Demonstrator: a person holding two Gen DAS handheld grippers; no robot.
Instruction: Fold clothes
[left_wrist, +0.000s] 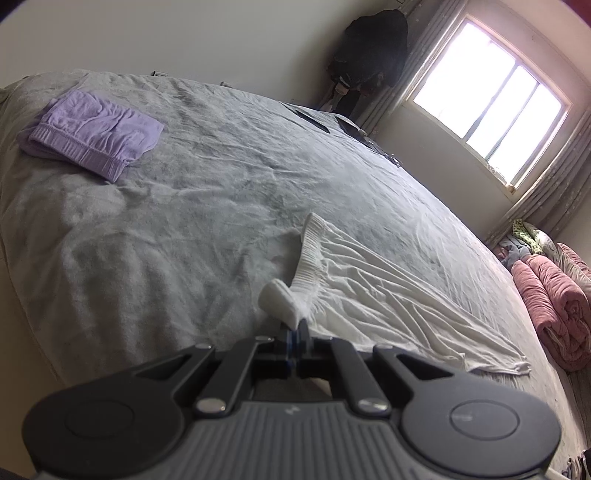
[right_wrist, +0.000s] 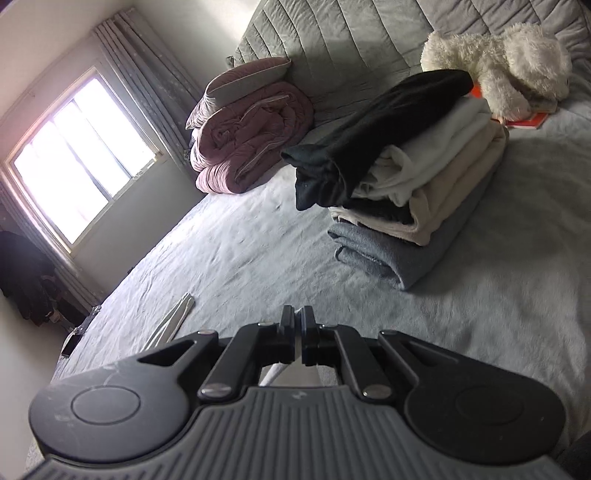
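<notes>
A white garment (left_wrist: 388, 295) with a ribbed waistband (left_wrist: 310, 251) lies spread and creased on the grey bed (left_wrist: 184, 221). My left gripper (left_wrist: 297, 328) is shut on a corner of that waistband, which bunches up just past the fingertips. In the right wrist view my right gripper (right_wrist: 298, 314) has its fingers pressed together, with a thin sliver of white cloth between them and more white fabric under the fingers. A strip of the white garment (right_wrist: 173, 317) trails off to the left on the bed.
Folded purple shorts (left_wrist: 92, 129) rest at the bed's far left. A stack of folded clothes (right_wrist: 413, 184) topped by a black piece sits ahead of the right gripper, beside a white plush toy (right_wrist: 498, 62). A rolled pink quilt (right_wrist: 251, 136) lies near the window (left_wrist: 491, 110).
</notes>
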